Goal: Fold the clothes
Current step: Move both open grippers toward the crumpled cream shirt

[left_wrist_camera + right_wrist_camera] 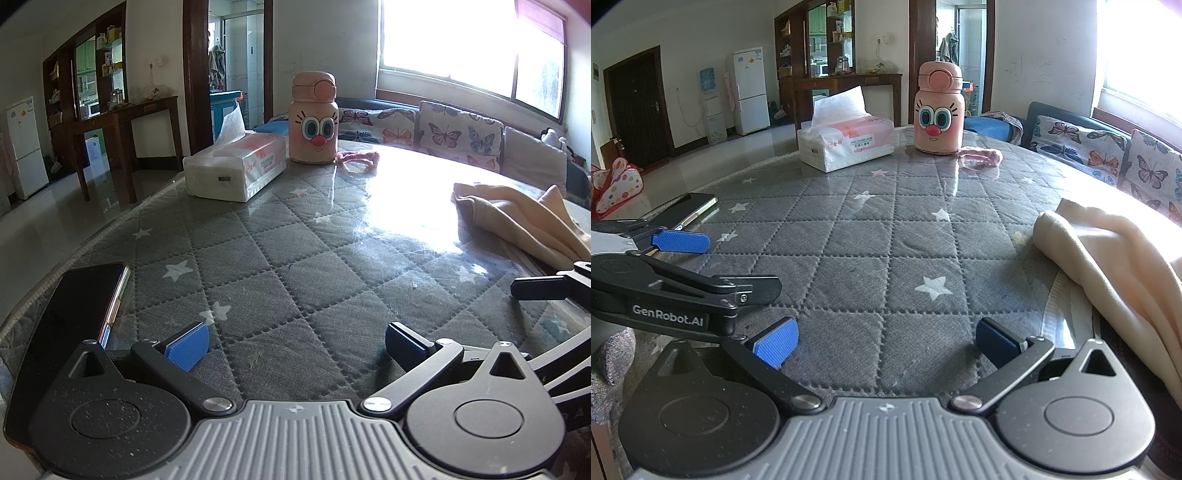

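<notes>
Both tongs stood wide apart with nothing between their pads, tilted down over the quilted grey table (280, 258). The left tongs (295, 341) and right tongs (886, 341) sat side by side. The cream cloth (1108, 258) lay crumpled just right of the right tongs. A phone (88, 299) lay beside the left tongs; tissue pack (236, 166) and pink bottle (314, 118) stood well ahead.

On the table (849, 236): 1 cream cloth (1108, 258), 1 tissue pack (846, 142), 1 pink cartoon bottle (938, 110), 1 pink hair tie (982, 157), 1 phone (690, 208). 2 grippers – left gripper (297, 345), right gripper (886, 345). 1 fridge (750, 92).
</notes>
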